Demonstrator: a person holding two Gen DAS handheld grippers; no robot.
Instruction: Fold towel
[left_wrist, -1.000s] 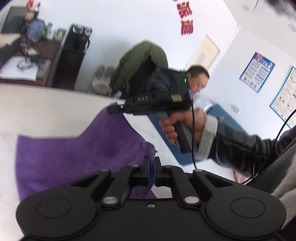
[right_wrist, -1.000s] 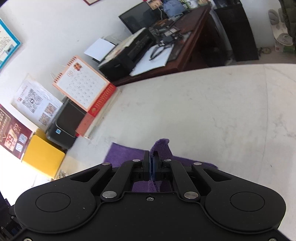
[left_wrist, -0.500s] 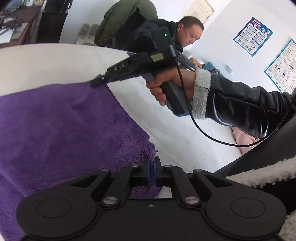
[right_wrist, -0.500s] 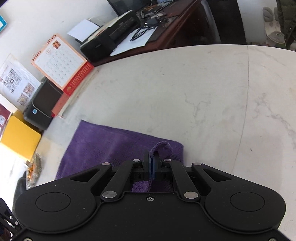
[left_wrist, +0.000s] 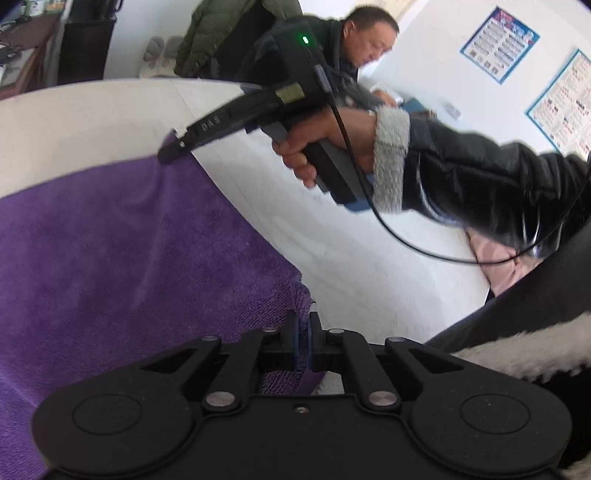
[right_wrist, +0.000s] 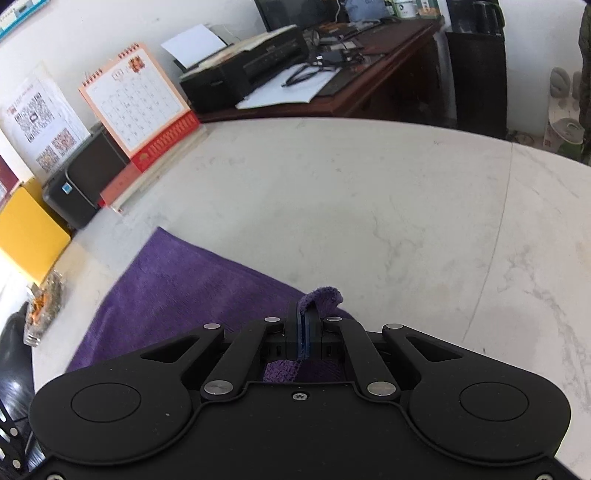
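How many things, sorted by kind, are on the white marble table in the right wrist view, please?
Purple terry towel: 1
Red-based desk calendar: 1
Black box: 1
Yellow box: 1
Total: 4

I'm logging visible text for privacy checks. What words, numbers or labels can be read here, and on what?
"DAS", roughly, in pale letters on the right tool.
Calendar: date grid too small to read.
QR-code sheet: unreadable.
Wall posters: print too small.
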